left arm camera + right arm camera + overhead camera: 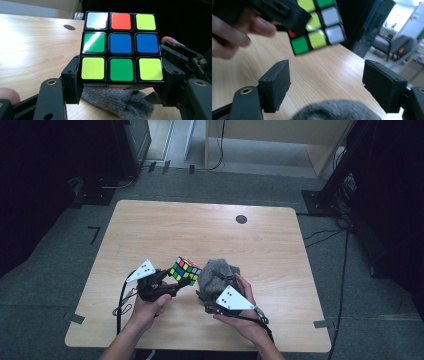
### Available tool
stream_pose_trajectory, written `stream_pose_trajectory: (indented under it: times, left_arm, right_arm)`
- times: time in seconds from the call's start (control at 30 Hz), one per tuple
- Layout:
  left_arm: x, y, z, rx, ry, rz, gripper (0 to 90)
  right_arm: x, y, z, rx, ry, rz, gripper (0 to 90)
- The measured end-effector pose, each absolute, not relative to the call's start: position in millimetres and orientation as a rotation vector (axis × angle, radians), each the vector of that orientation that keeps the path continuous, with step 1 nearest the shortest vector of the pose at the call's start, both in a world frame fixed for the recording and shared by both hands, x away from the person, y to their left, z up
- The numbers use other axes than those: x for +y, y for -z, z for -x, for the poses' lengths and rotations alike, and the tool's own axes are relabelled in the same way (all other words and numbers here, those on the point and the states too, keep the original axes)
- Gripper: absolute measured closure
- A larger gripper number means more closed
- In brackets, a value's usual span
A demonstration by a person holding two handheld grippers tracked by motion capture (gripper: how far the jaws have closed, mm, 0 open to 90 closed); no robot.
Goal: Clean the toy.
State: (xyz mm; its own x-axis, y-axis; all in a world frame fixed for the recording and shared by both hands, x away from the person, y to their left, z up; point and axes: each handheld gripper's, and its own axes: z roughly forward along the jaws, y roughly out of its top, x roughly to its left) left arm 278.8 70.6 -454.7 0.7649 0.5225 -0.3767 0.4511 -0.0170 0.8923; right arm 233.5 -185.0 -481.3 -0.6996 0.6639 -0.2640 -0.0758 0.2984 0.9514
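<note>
grey knit pouch (pixel 218 275) near front table (pixel 210 227) edge, under spread right gripper (pixel 220 290); cube (pixel 184 269) pinched in left gripper (pixel 172 281), touching pouch's left side.

No lettering, label, brand or number can be read anywhere on the puzzle cube (pixel 121 47) or the wooden table (pixel 150 225). The small dark dots on the grey plate (pixel 231 298) may be markings, but they are too small to tell.
</note>
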Motion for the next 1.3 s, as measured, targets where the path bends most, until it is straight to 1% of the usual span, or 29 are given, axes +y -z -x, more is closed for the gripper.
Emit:
stream_pose_trajectory:
  times: [0.27, 0.43, 0.53, 0.6, 0.77, 0.87, 1.03, 1.17, 1.3]
  left_arm:
    - [58.4, 454.4, -275.6, 0.725, 0.005, -1.711, 34.2]
    - [53.2, 456.1, -275.5, 0.719, 0.048, -1.744, 34.2]
    - [52.9, 457.4, -277.9, 0.739, 0.086, -1.744, 34.1]
    - [53.9, 457.8, -278.9, 0.741, 0.100, -1.736, 34.0]
    - [55.9, 456.5, -279.3, 0.721, 0.101, -1.716, 31.4]
    - [61.3, 453.8, -280.3, 0.716, 0.083, -1.689, 28.1]
    - [74.8, 452.2, -283.7, 0.716, 0.000, -1.662, 27.5]
    - [74.6, 456.2, -283.8, 0.698, -0.080, -1.730, 28.6]
    - [62.3, 460.8, -277.0, 0.629, -0.218, -1.842, 28.7]
  right_arm:
    - [-178.8, 483.5, -231.0, 1.911, -1.428, -0.446, 23.6]
    - [-175.6, 484.4, -229.5, 1.898, -1.410, -0.420, 29.4]
    - [-176.0, 484.2, -228.5, 1.900, -1.387, -0.396, 31.1]
    - [-176.1, 483.4, -227.1, 1.903, -1.376, -0.384, 33.8]
    - [-178.5, 479.7, -228.7, 1.924, -1.418, -0.446, 34.1]
    - [-187.7, 478.0, -233.2, 1.945, -1.429, -0.509, 34.3]
    - [-207.7, 472.4, -242.8, 1.977, -1.455, -0.645, 34.4]
    - [-218.5, 461.6, -245.9, 2.008, -1.511, -0.762, 34.4]
    - [-221.4, 452.6, -246.0, 2.049, -1.555, -0.873, 34.4]
